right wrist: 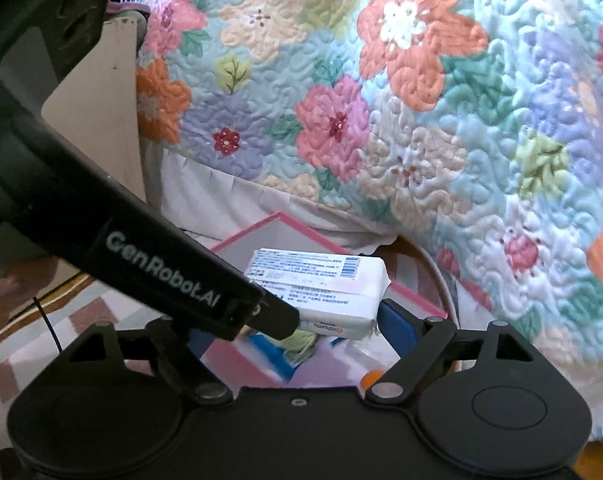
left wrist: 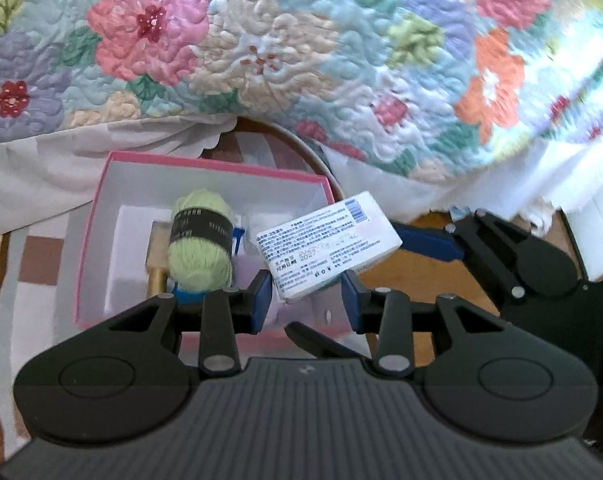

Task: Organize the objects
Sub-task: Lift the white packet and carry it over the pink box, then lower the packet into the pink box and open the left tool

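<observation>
Pink-rimmed white cardboard box [left wrist: 205, 172] sits on a brown-and-white checked rug [left wrist: 33, 264], its far side near the white skirt and floral quilted bedspread [left wrist: 301, 40] hanging behind it. In the box: pale green yarn skein with black paper band [left wrist: 201, 240] at middle; brass-coloured metal cylinder [left wrist: 156, 276] just left of the skein, touching or nearly so. White printed wrapped packet [left wrist: 329, 240] is above the box's right part, between the left gripper [left wrist: 306, 300] pads at its near end. Right gripper [right wrist: 285, 328] lies right of the packet, one blue fingertip [left wrist: 429, 240] just beside its right edge. Beige upright panel [right wrist: 97, 120] stands far left of the bedspread in the right wrist view.
</observation>
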Demonstrator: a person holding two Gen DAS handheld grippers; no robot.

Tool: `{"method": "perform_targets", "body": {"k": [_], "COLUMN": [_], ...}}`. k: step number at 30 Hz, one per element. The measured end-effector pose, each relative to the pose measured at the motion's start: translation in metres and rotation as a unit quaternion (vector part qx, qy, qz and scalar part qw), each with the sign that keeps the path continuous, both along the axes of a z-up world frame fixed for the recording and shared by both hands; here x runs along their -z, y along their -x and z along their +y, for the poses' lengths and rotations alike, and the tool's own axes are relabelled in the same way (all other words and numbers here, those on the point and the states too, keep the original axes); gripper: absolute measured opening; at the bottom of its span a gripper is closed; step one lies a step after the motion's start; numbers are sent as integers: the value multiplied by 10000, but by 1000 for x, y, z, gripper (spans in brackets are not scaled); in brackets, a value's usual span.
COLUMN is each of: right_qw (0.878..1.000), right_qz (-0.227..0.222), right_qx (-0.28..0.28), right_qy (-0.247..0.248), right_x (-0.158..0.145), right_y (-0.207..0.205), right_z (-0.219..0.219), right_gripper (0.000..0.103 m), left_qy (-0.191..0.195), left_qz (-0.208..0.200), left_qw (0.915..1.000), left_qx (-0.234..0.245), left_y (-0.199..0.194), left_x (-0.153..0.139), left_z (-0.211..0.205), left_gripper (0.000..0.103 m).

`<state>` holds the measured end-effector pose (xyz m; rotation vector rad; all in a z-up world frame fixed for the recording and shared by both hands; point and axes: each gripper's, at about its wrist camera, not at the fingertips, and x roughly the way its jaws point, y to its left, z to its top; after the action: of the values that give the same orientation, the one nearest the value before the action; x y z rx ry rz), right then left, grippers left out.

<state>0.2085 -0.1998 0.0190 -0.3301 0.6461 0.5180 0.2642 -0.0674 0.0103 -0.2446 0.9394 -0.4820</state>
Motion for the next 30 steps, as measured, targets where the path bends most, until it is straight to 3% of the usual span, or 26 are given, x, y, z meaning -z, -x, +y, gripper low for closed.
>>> {"method": "perform_targets", "body": {"k": [7,15,21,27,30], "right_qw": [9975,9923,9883,9834,9818], "right_qz": [623,1074,1206,1103,957], "right_qx": [233,610,814,965,1032], "right_qy": [-223,-4,449,1069,1272], "right_x": [36,87,116,138,144], "right_y": [-66,-126,-150,-160,-160], "right_z": [-21,-28,-25,-12,-10], "right_gripper": [87,66,53,52,56], "left_qy": [167,18,-55,-208,-406], "left_qz": [351,558,694,748,603], "left_qw": [9992,9984,9976,9969,9972], "left_qx": [-62,-64,-31,-84,-198], "left_y": [-65,-119,-141,-154,-150], "left_x": [44,96,123,142,141], "left_z": [-18,-37,-46,-58,-62], "left_gripper": [37,37,37,37,47]}}
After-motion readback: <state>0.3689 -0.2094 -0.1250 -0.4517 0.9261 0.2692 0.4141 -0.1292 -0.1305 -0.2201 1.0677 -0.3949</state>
